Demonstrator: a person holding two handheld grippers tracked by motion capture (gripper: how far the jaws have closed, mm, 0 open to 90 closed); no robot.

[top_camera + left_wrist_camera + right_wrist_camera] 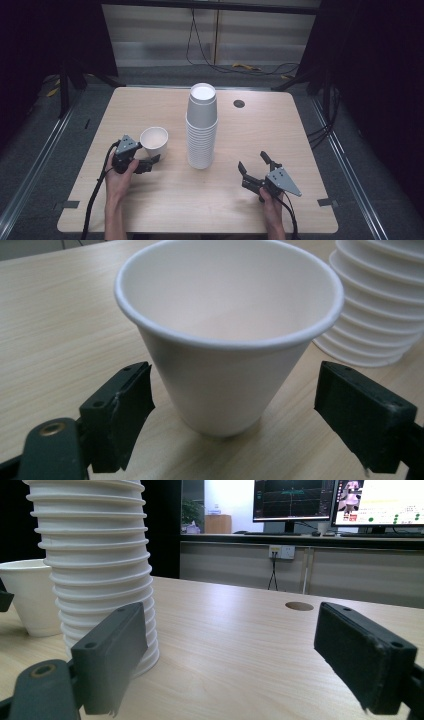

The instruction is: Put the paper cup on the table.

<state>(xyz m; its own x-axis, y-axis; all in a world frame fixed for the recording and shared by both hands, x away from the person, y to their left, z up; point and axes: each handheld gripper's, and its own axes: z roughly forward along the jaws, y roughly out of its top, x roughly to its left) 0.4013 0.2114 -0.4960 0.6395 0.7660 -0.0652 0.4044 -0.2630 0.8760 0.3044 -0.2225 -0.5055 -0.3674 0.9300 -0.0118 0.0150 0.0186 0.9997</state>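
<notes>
A single white paper cup (154, 140) stands upright on the wooden table (260, 130), left of a tall stack of white paper cups (202, 127). My left gripper (151, 161) is open just in front of that cup; in the left gripper view the cup (227, 335) sits between the two pads (120, 415) without touching them, and the stack (375, 300) rises at the right. My right gripper (255, 165) is open near the table's front right, empty. In the right gripper view the stack (92, 565) is left of its jaws and the single cup (27, 595) lies beyond.
A round cable hole (239, 103) lies in the table's far right part. Black frames and cables stand on the floor behind the table. In the right gripper view a counter with monitors (295, 500) is in the background.
</notes>
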